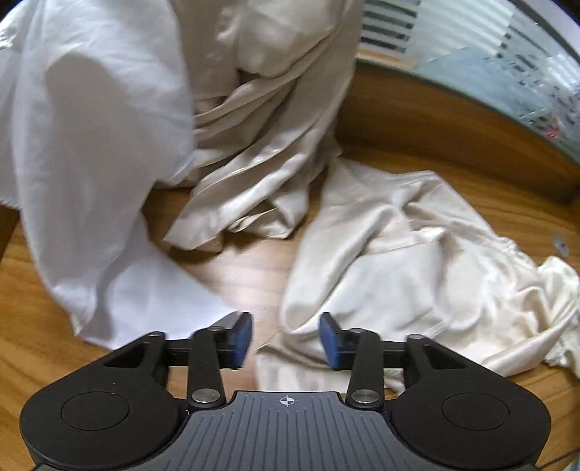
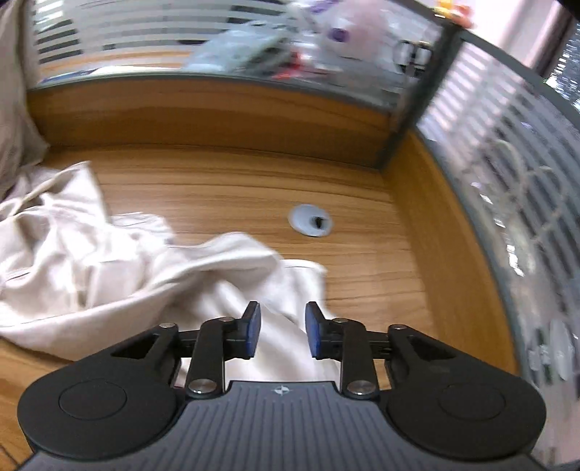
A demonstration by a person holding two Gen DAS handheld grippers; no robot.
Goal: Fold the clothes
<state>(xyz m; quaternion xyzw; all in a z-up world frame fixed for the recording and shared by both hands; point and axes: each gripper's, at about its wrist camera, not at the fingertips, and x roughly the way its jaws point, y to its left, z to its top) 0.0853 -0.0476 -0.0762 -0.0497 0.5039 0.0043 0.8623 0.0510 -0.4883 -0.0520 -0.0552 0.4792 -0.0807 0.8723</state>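
Note:
A crumpled cream garment (image 1: pixel 406 261) lies on the wooden desk (image 1: pixel 246 268); its near edge reaches under my left gripper (image 1: pixel 285 338), which is open and empty just above it. A white garment (image 1: pixel 83 152) lies heaped at the left, and a beige cloth (image 1: pixel 261 119) is piled behind. In the right wrist view the cream garment (image 2: pixel 108 268) spreads from the left to beneath my right gripper (image 2: pixel 282 331), which is open with cloth below the gap, not pinched.
The desk (image 2: pixel 253 188) has a round grey cable grommet (image 2: pixel 310 220) beyond the cloth. Wooden partition walls topped with frosted striped glass (image 2: pixel 181 32) enclose the back and right (image 2: pixel 500 174). The glass panel also shows in the left wrist view (image 1: pixel 489 54).

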